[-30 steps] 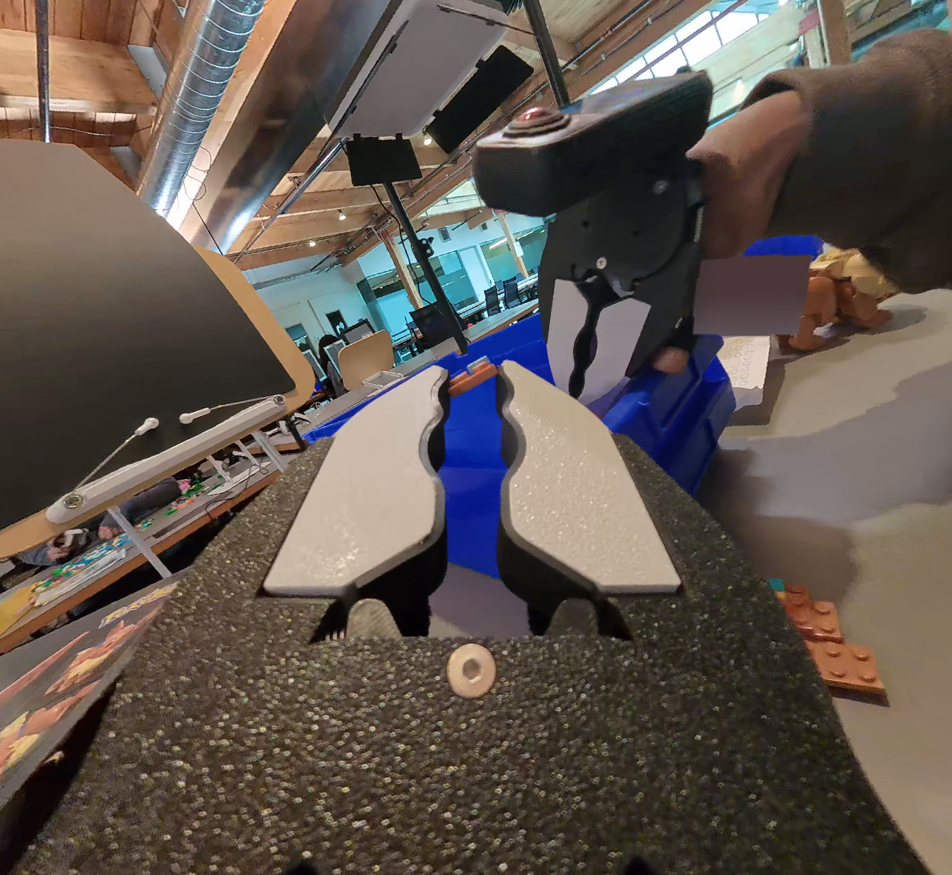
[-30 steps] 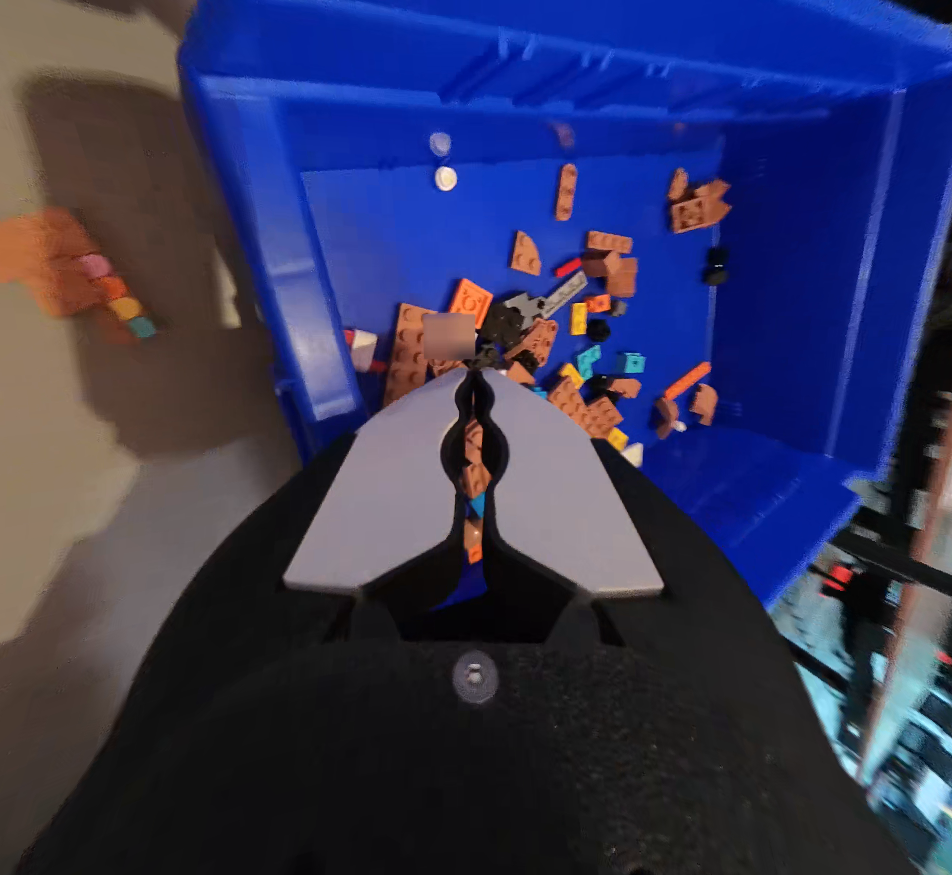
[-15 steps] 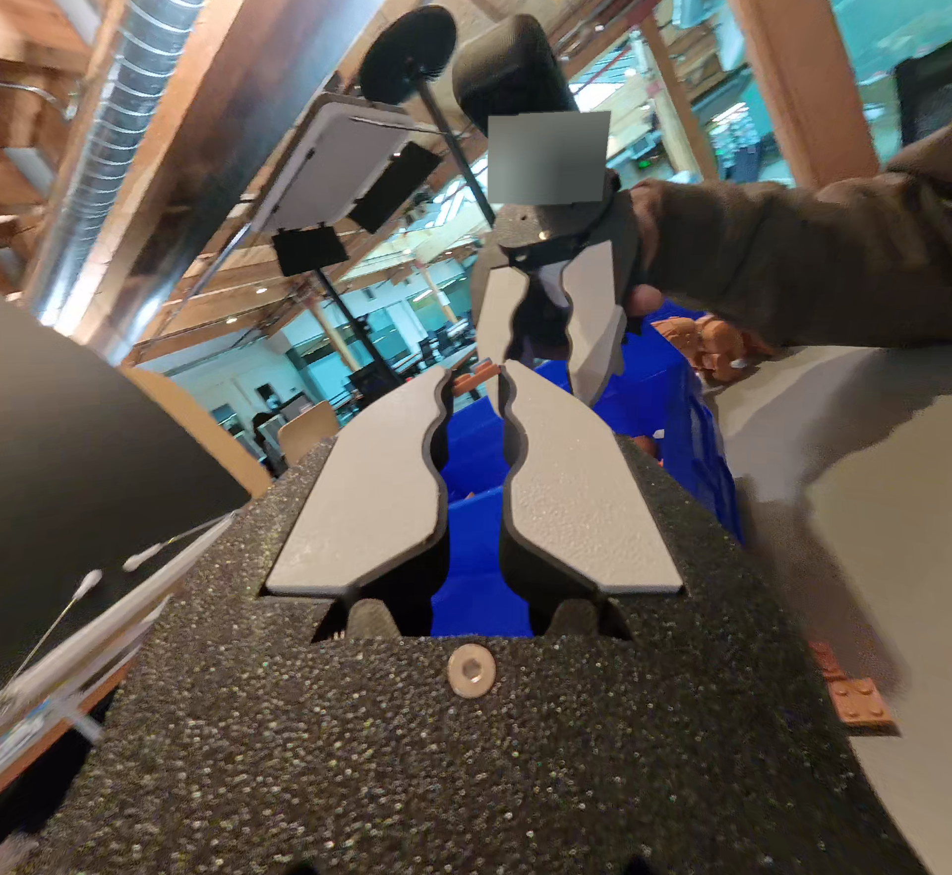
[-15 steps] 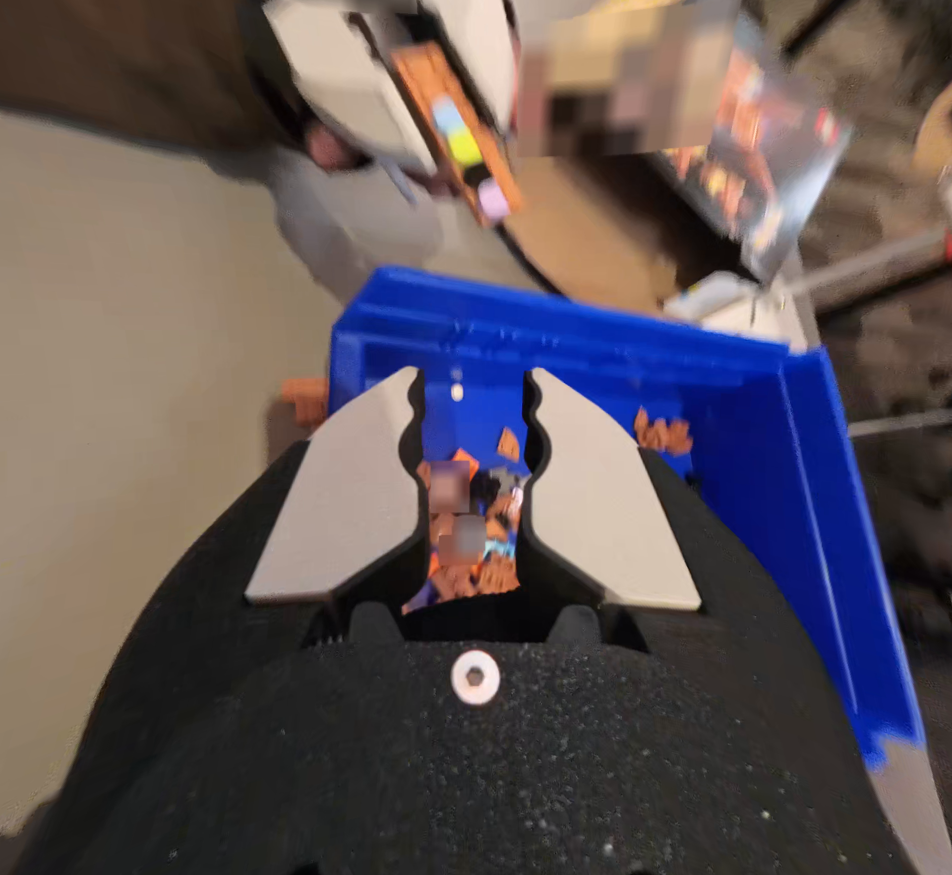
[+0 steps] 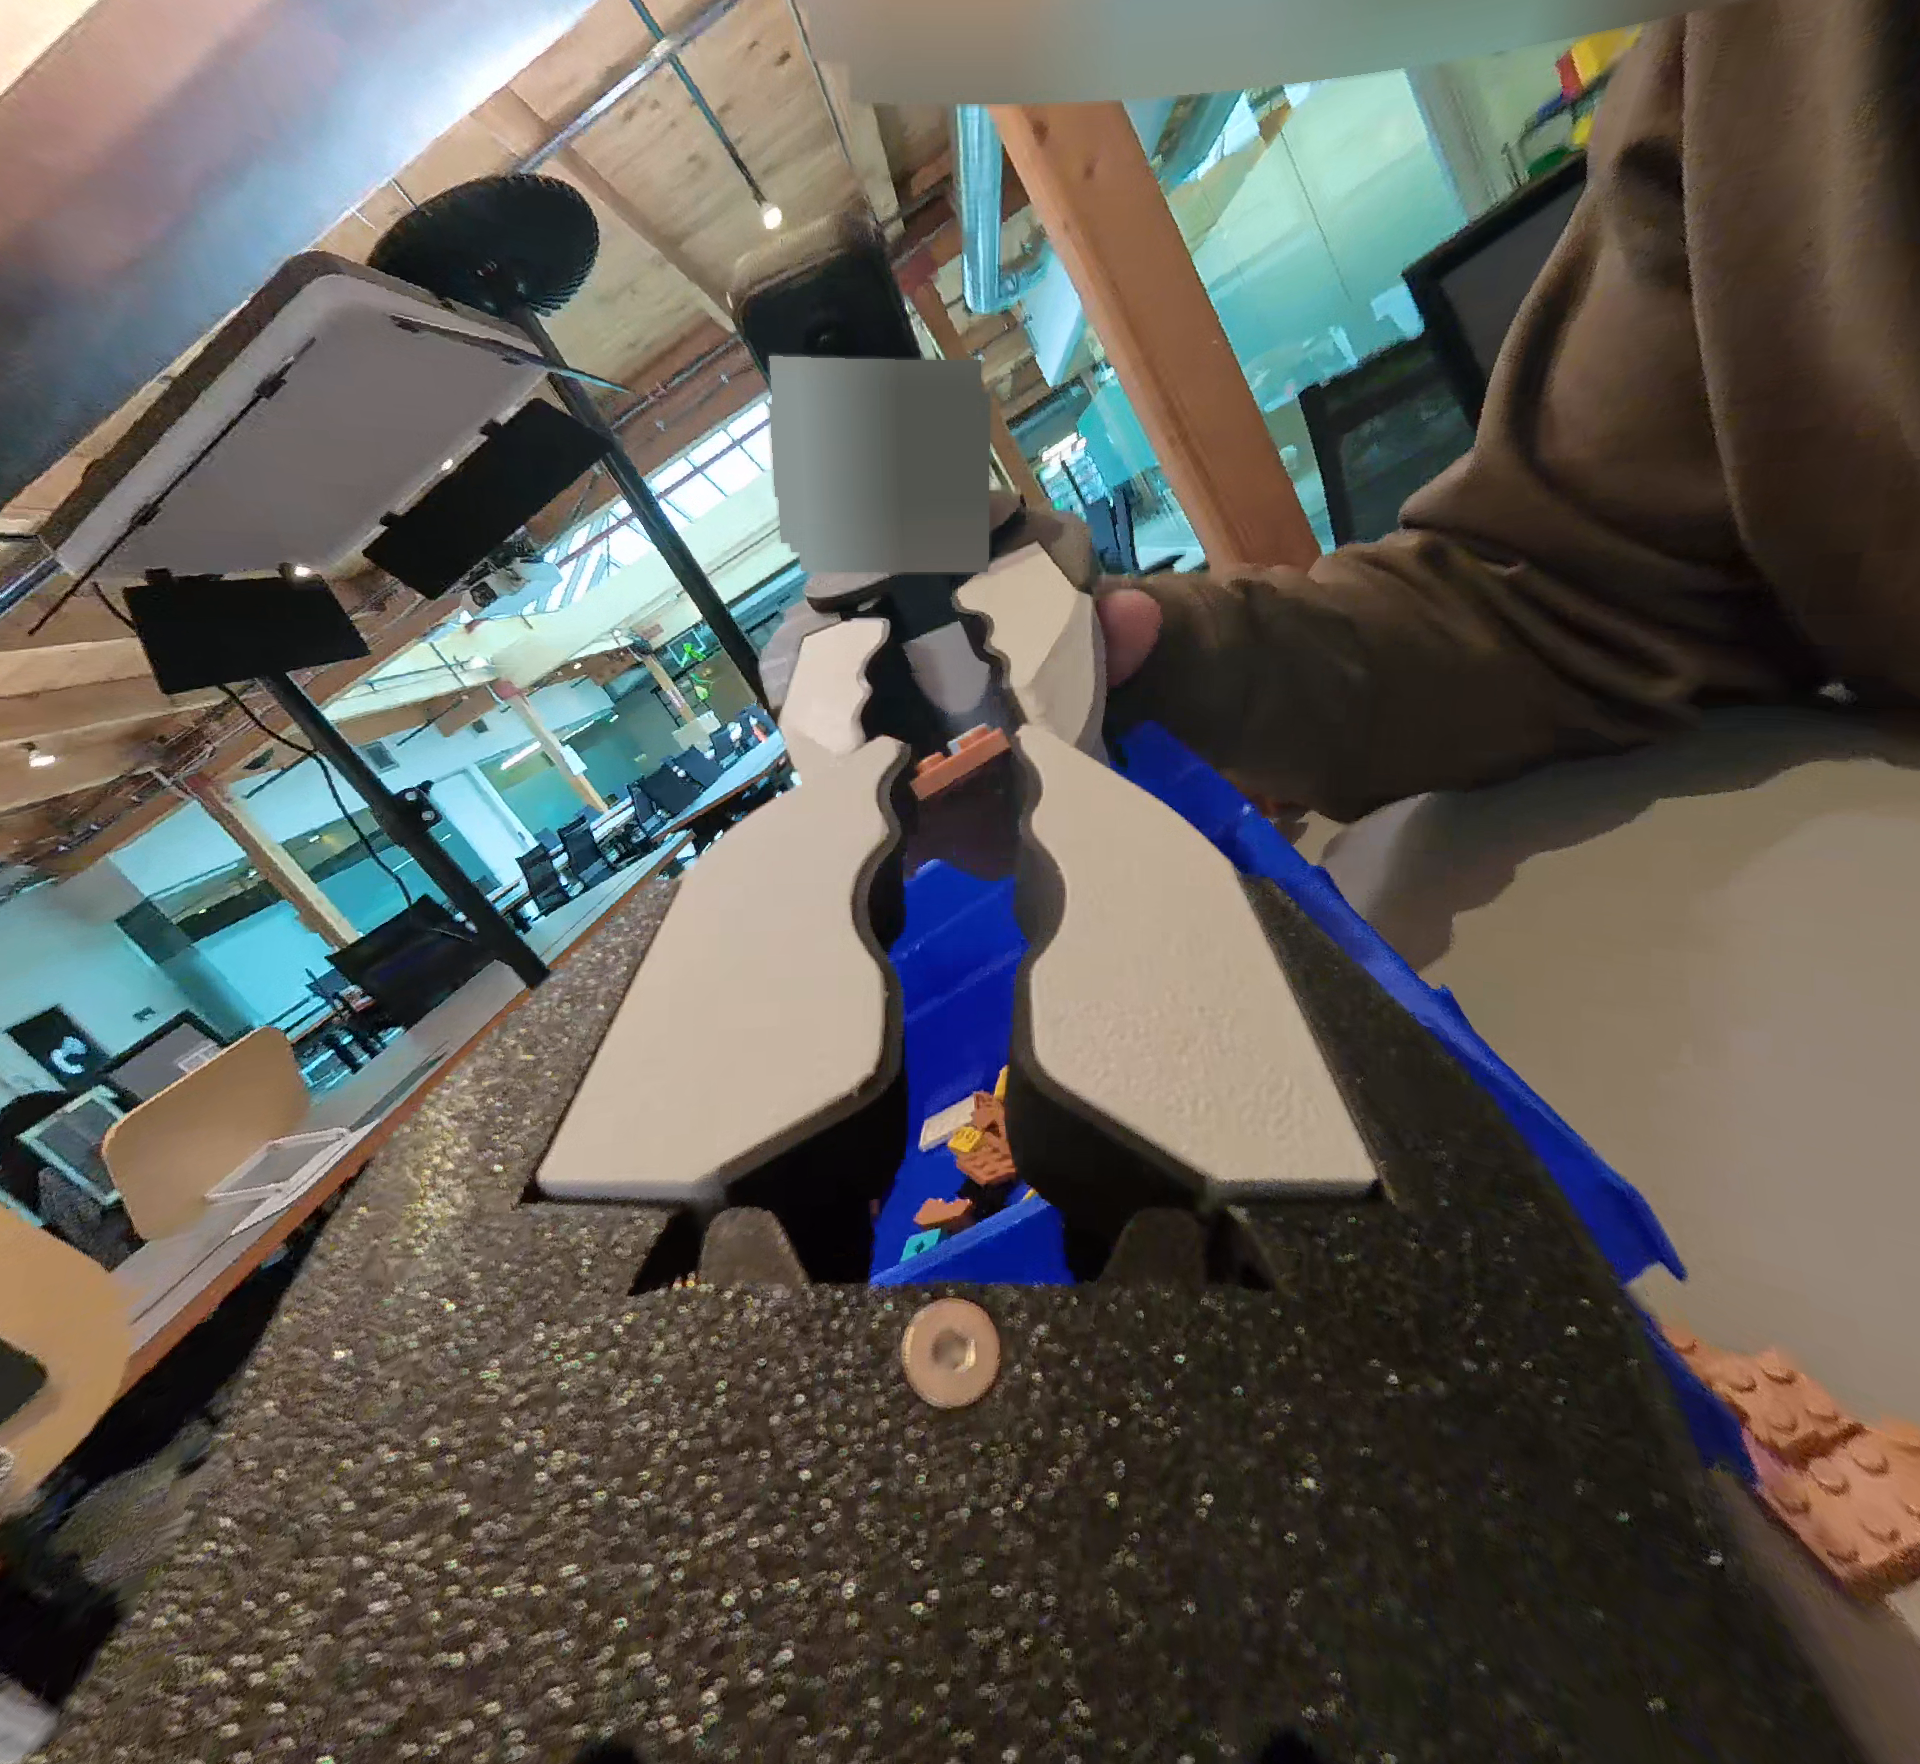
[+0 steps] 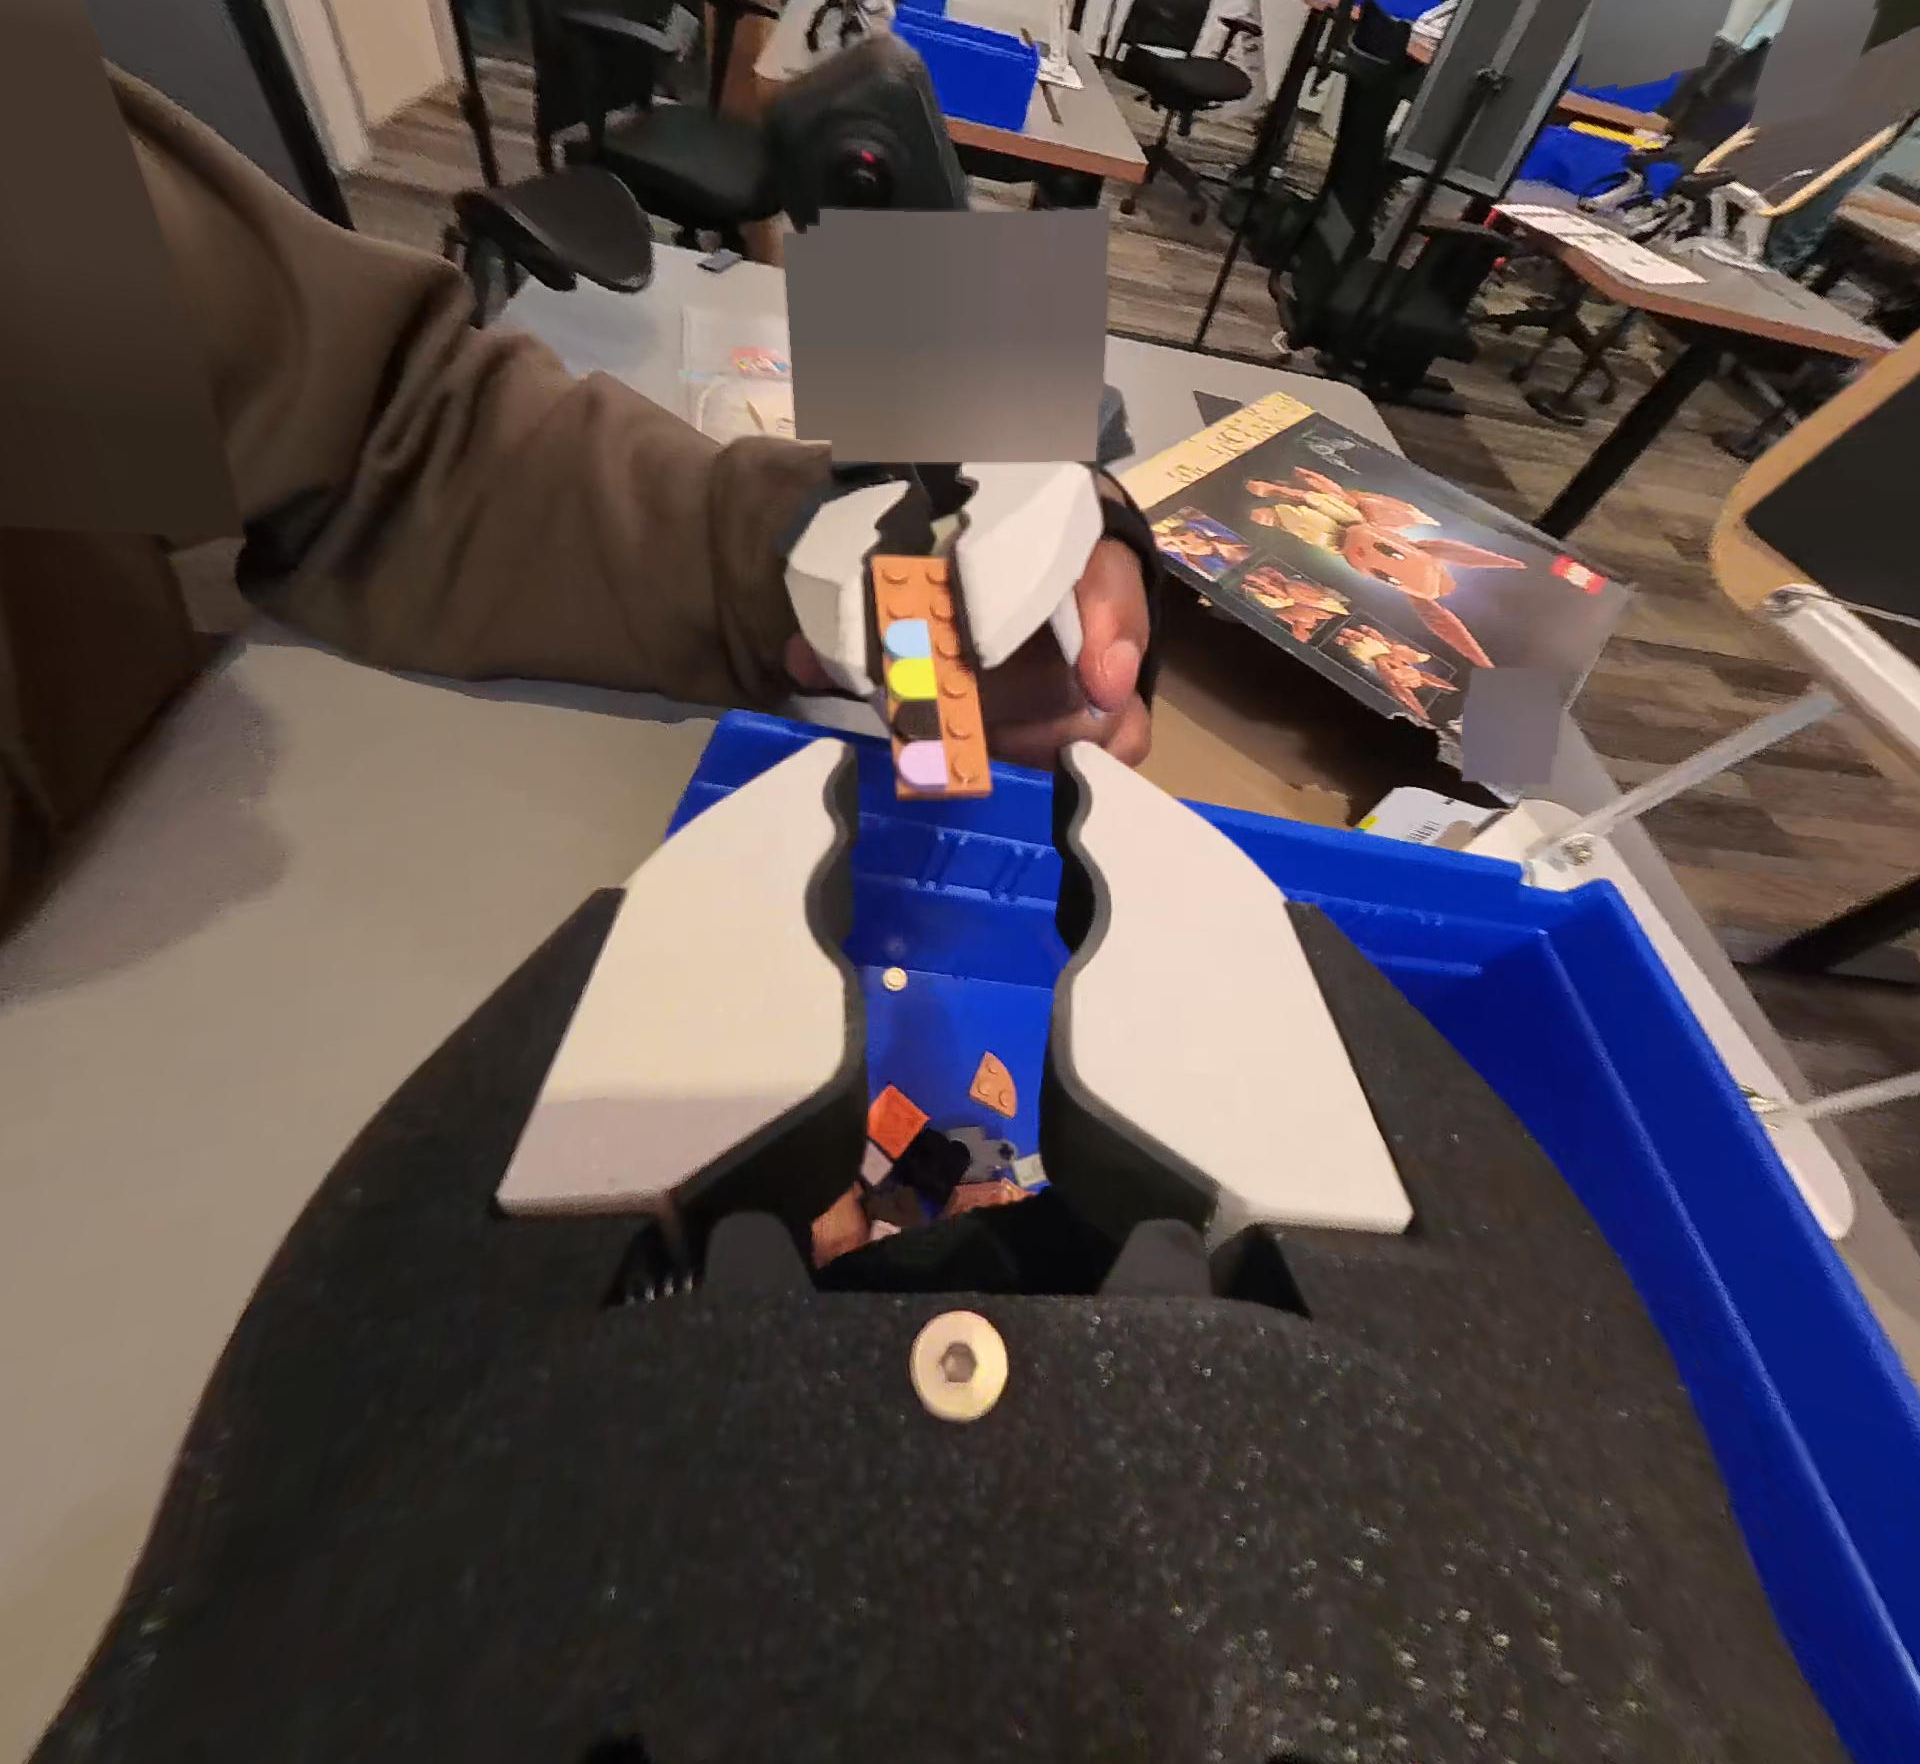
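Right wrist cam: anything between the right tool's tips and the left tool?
Only the orange plate with coloured tiles, gripped by the left tool. Its free end hangs by the open right tool, above the blue bin. The right wrist view shows this.

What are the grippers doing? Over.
Left gripper shut on orange plate. Right gripper open, facing it over blue bin. Nothing seen in the way.

The two grippers face each other above the bin; small bricks lie inside it.
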